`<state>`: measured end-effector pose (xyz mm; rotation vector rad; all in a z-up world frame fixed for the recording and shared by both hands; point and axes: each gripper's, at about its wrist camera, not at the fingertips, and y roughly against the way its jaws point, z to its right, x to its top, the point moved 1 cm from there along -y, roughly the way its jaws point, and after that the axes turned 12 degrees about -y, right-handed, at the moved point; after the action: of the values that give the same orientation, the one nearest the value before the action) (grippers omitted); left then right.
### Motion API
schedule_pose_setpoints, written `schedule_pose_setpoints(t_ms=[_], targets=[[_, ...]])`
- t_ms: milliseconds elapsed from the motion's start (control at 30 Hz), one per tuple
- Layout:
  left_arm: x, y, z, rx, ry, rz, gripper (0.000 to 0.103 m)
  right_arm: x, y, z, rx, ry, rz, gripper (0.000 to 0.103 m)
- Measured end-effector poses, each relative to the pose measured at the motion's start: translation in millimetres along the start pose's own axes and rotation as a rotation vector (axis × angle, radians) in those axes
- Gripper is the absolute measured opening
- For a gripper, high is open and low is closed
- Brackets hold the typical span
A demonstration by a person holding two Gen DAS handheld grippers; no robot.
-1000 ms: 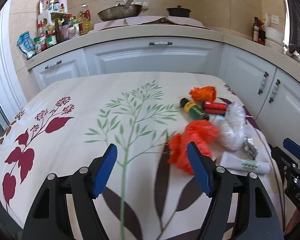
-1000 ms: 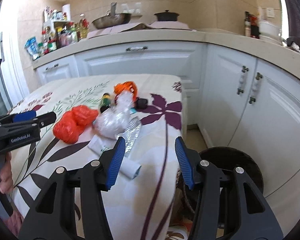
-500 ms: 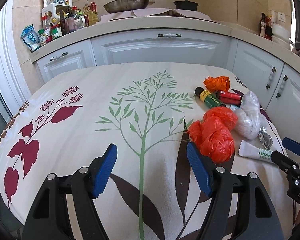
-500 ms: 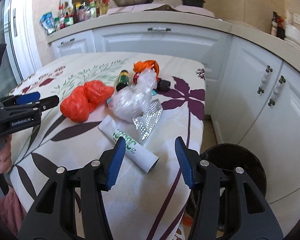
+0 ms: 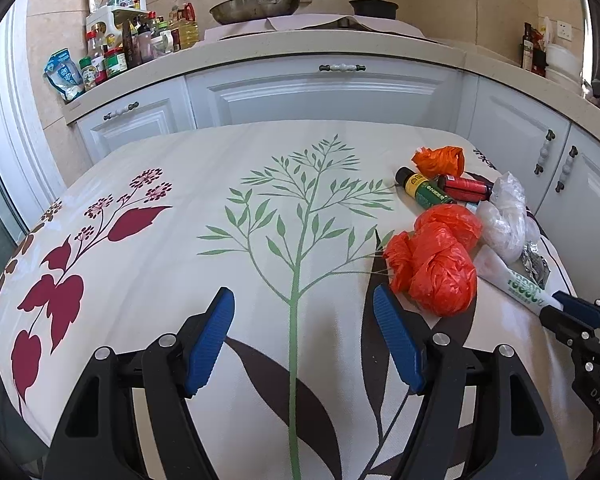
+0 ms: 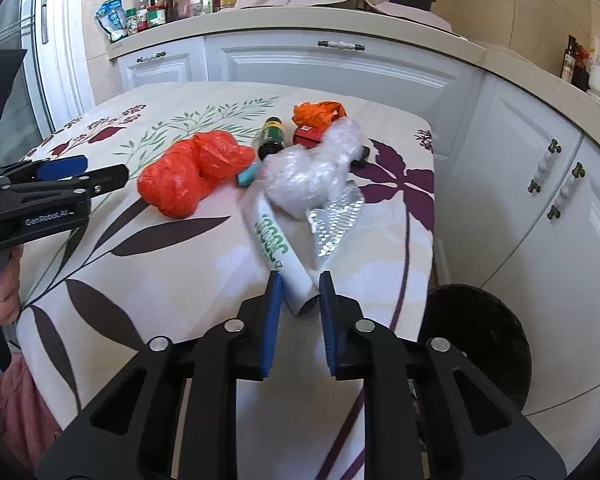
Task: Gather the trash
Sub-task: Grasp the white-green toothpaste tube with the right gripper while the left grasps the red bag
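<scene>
R jaws: right gripper [image 6: 298,294] closing on white tube [image 6: 278,250], pads touching tube end.
L jaws: left gripper [image 5: 302,334] hovering wide apart, gripping nothing.
Red bag [image 5: 436,264]: lying just left of tube.
Bin [image 6: 480,344]: sitting below tube, off tbl edge.

Red-orange bag [image 6: 188,178], white green-lettered tube [image 6: 278,256], floral cream tablecloth [image 5: 180,208].

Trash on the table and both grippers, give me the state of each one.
Left gripper: open, empty.
Right gripper: closed around the white tube's end.
White tube: lying flat.
Red bag: crumpled.
Clear bag: crumpled.
Green bottle: lying down, capped.
Foil wrapper: flattened.
</scene>
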<state>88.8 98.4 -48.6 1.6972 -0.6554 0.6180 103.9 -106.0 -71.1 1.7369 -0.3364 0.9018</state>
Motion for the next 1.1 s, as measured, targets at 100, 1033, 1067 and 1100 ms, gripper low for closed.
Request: schedule_pose_setpoints(t_ms=[100,1033,1067,1100], targets=[[-0.7,1.1,0.6,-0.003,0.001,0.002,0.07,-2.7,3.0,-3.4,0.012,-0.01,0.005,0.013],[15.4,10.8,38.1,-0.09,-0.043,0.063,0.07,8.7,48.4,21.2,-0.088,-0.163,0.231,0.006],[16.3,10.4,40.2,-0.093,-0.044,0.064,0.07,8.3,48.0,24.3,-0.096,-0.17,0.232,0.006],[17.8,9.7,42.6,-0.096,-0.048,0.067,0.07,7.9,47.1,28.1,-0.106,-0.177,0.233,0.006]])
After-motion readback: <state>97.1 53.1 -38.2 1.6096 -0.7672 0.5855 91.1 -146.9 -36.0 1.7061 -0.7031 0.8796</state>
